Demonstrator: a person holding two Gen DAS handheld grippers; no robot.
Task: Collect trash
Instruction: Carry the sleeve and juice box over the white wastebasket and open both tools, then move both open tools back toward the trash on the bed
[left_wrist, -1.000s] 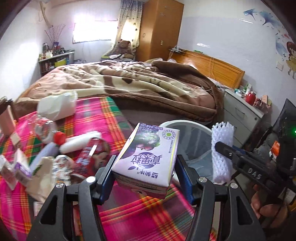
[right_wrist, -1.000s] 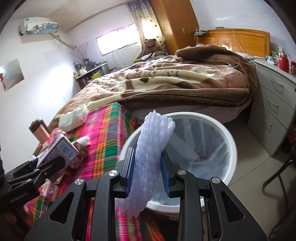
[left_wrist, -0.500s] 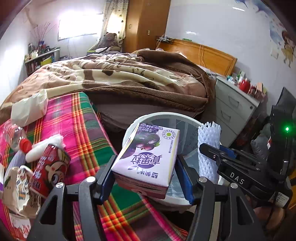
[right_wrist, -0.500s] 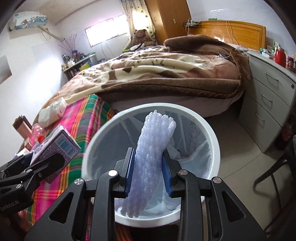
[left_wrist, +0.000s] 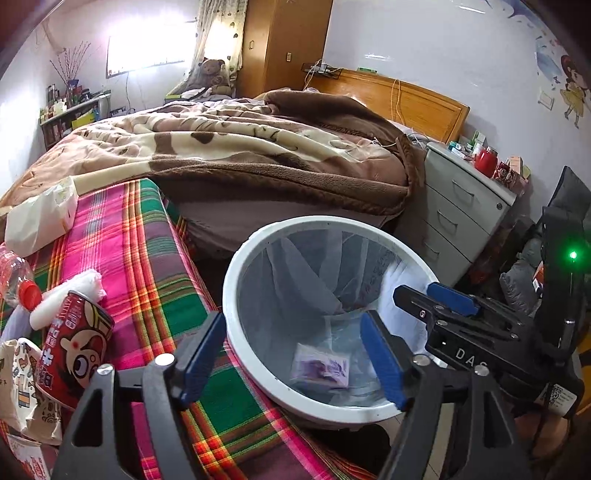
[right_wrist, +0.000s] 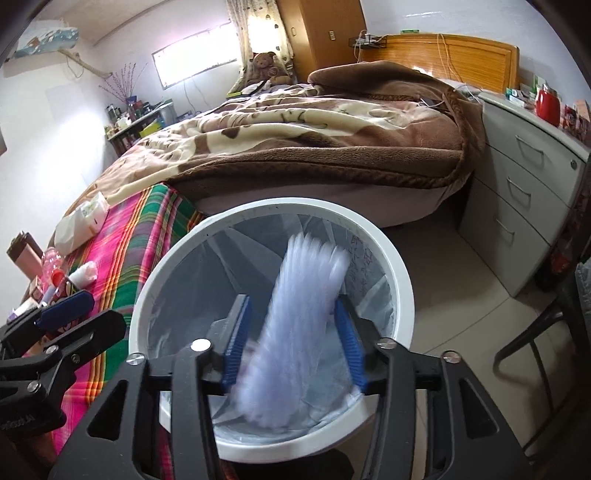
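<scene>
While both sets of tongs hang over the white bin (left_wrist: 236, 295), their jaws are spreading. The left gripper (left_wrist: 295, 354) stands wide with nothing between its blue pads; straight below and ahead of it, the purple drink carton (left_wrist: 320, 369) lies flat on the liner at the bottom of the bin. The right gripper (right_wrist: 295, 347) is opening too, and the white foam net sleeve (right_wrist: 295, 332) shows as a blurred streak in the gap between its pads, loose of both and tipped toward the far side of the bin.

Look at the edges: the near rim of the bin sits just under the left tongs' fingertips, and its left side runs right beside the edge of the plaid-covered surface (left_wrist: 155, 266). To the left of the left tongs, near that edge, stands a red cartoon can (left_wrist: 70, 347), tilted, with a white roll (left_wrist: 70, 295) just behind it and a tissue pack (left_wrist: 40, 218) farther back. To the right of the right tongs, bare tiled floor (right_wrist: 480, 314) opens out toward the grey drawer unit (right_wrist: 524, 192). Beyond the bin, the bed's brown blanket (right_wrist: 332, 147) overhangs, close to the far rim.
</scene>
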